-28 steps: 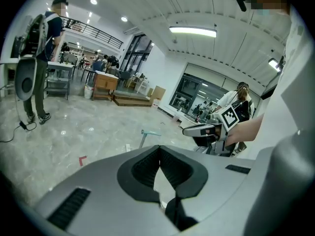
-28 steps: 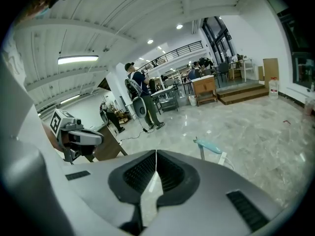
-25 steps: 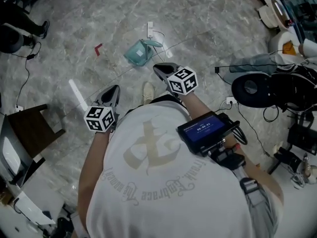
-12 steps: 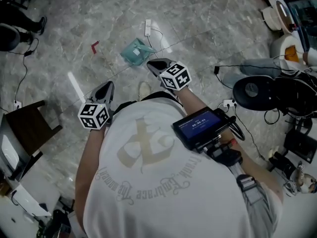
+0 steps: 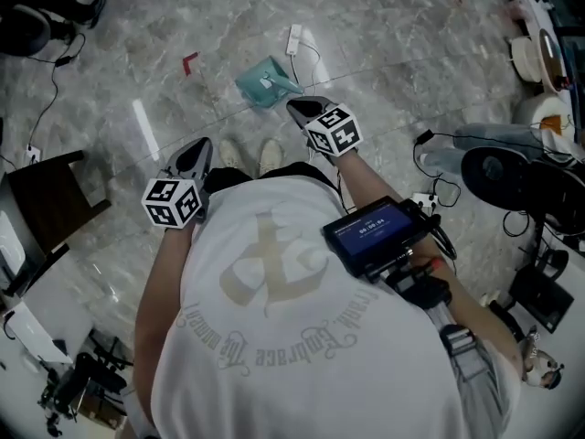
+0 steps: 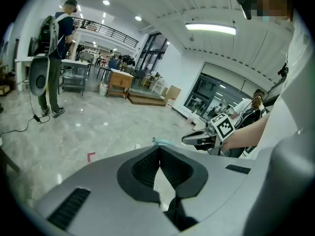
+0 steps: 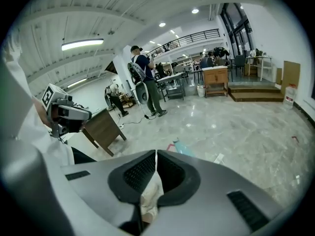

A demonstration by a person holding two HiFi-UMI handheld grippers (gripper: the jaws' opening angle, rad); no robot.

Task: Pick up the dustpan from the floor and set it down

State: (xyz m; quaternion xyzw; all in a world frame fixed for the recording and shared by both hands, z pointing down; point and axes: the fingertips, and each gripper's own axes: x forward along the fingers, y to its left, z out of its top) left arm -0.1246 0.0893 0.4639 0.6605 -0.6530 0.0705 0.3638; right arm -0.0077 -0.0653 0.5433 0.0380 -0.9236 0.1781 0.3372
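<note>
Dustpan: we see the teal dustpan (image 5: 263,84) lying flat on the marble floor (image 5: 393,53), on the far side of our shoes and just near of a white power strip (image 5: 294,35).
Right gripper: our right gripper (image 5: 297,108) hangs just near and right of the pan, tilted down toward it. Its fingers are pressed together with nothing between them.
Left gripper: our left gripper (image 5: 201,146) sits well apart, near and left of the pan. Its fingers are likewise closed and empty.
Nearer hand: the right one, clearly.
Bearing: from the right fingers the pan lies a little far and left. In the right gripper view it peeks just over the fingertips.
Long axis: it seems to run left to right, with a slim handle end toward the right gripper, though we cannot be sure.
Next move: we judge the right fingers must open, then drop to that end.
</note>
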